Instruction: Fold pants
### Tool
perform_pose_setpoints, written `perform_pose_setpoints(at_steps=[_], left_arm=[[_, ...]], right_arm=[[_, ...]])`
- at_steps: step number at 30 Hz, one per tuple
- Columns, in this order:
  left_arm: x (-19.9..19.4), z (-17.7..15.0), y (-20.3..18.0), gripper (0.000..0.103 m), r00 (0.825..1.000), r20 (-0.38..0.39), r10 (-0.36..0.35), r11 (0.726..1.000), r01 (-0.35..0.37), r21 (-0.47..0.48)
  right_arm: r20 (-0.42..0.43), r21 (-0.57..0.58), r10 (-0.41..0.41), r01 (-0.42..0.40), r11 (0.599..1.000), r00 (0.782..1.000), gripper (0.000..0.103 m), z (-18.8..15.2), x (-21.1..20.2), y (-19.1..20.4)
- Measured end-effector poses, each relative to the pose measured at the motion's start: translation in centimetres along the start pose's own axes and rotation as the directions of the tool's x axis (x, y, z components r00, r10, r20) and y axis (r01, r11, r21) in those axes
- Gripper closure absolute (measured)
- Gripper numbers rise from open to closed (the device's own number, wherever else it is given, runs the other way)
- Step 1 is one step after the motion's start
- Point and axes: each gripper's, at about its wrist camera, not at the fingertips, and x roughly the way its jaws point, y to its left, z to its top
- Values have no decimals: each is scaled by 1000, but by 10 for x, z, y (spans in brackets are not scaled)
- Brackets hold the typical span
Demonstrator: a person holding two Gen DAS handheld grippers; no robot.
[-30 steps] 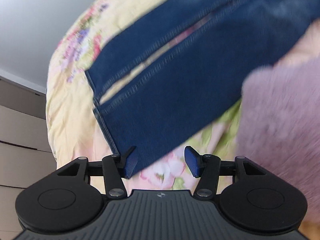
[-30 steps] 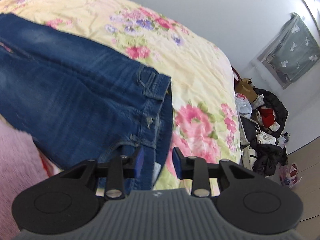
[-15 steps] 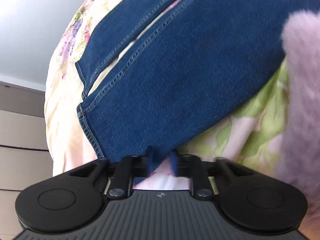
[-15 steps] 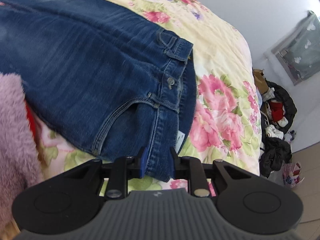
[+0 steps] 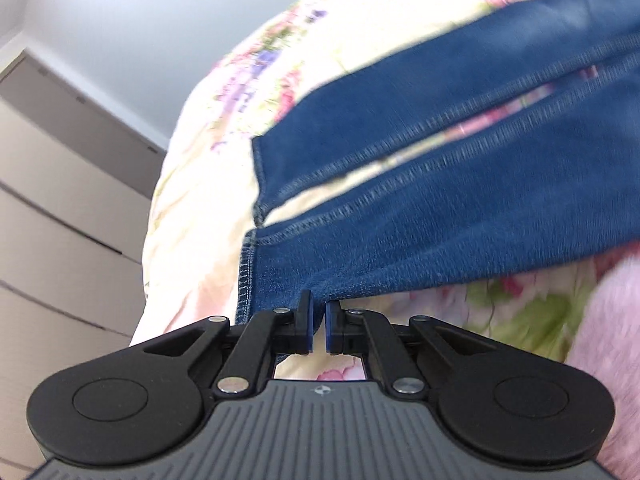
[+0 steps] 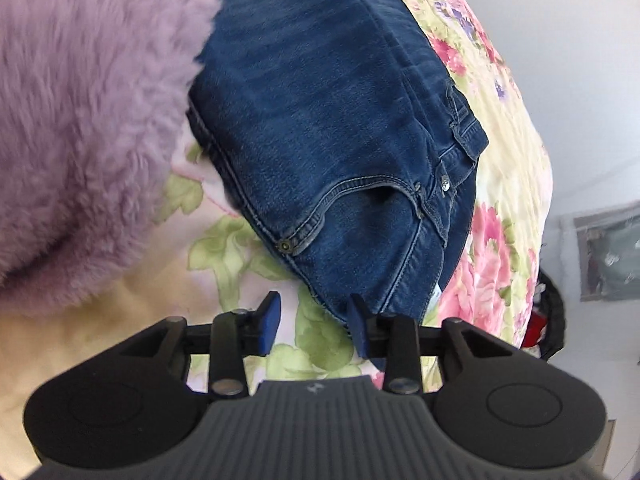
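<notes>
- Since half a second ago the right gripper (image 6: 314, 322) has let go of the waistband and spread wide, while the left gripper (image 5: 318, 322) has stayed pinched on the hem.
- Covering the bed, a floral quilt (image 6: 508, 184) in cream, pink and green lies under everything.
- Blue jeans (image 6: 332, 120) lie flat on the quilt, legs side by side, waistband at the near right in the right wrist view, leg hems (image 5: 256, 184) toward the left in the left wrist view.
- A fuzzy lilac sleeve (image 6: 88, 120) fills the left of the right wrist view, overlapping the jeans' left edge.
- Left gripper: nearly closed, clamped on the near corner of the near leg's hem.
- Right gripper: empty, its right finger touching the waistband corner.
</notes>
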Motion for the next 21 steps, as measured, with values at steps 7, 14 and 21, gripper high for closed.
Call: perform_pose_setpoints(at_steps=[7,14,21], left_arm=[[-15,15,22,99,1000,27,-3,989,7,-147],[-21,26,23,99,995,74,74,983,-60,-173],[-20,48,47,100,992,71,103,964,-82,-255]], right_arm=[[52,0,-85,85,996,995,96,3,2,13],[110,72,-132,125,990,985,102,10,-21,-21],[159,187,-255,225,956,954,102,38,-42,-83]])
